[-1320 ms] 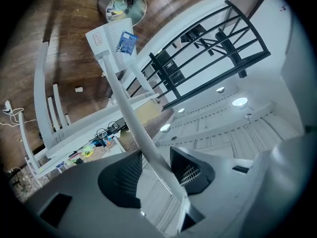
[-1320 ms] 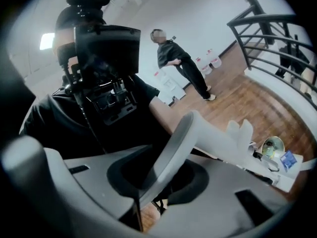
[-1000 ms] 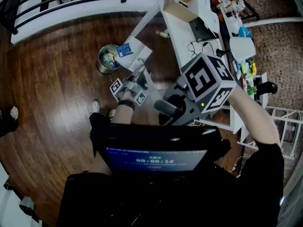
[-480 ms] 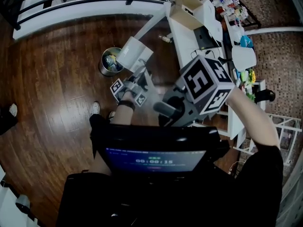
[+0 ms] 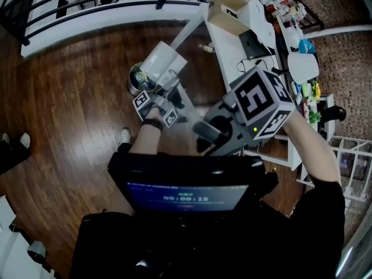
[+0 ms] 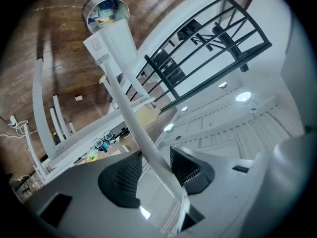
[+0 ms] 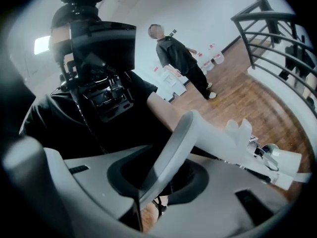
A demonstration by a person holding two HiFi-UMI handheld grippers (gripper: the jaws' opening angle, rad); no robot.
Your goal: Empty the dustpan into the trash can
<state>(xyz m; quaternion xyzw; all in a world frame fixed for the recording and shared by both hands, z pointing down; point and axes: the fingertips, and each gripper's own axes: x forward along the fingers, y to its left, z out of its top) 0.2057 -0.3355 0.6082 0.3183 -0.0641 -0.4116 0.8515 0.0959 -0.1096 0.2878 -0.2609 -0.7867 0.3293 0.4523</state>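
White plastic all over, the dustpan looks light and stiff. Its long thin handle puts the weight far out, so it will likely swing or twist. The smooth handle could also turn inside a grip. Taking it at two places well apart seems the sound choice: one low down to steer and one at the top end to tip.

The left gripper is clamped narrow on the handle, with its jaws pressing from both sides. The right gripper is closed on a pale curved piece, which I judge to be the handle's top end.

In the head view the dustpan hangs tilted at 12 o'clock of the left gripper. It overlaps the edge of the can, which stands on the wood floor at 11 o'clock and already holds rubbish. Whether the dustpan touches the can's rim cannot be told, and nothing inside the dustpan shows.

The left forearm reaches forward, nearly straight, toward 12 o'clock. The right arm is bent, with its gripper held nearer the body at about 3 o'clock of the left one. Emptying seems to be under way.
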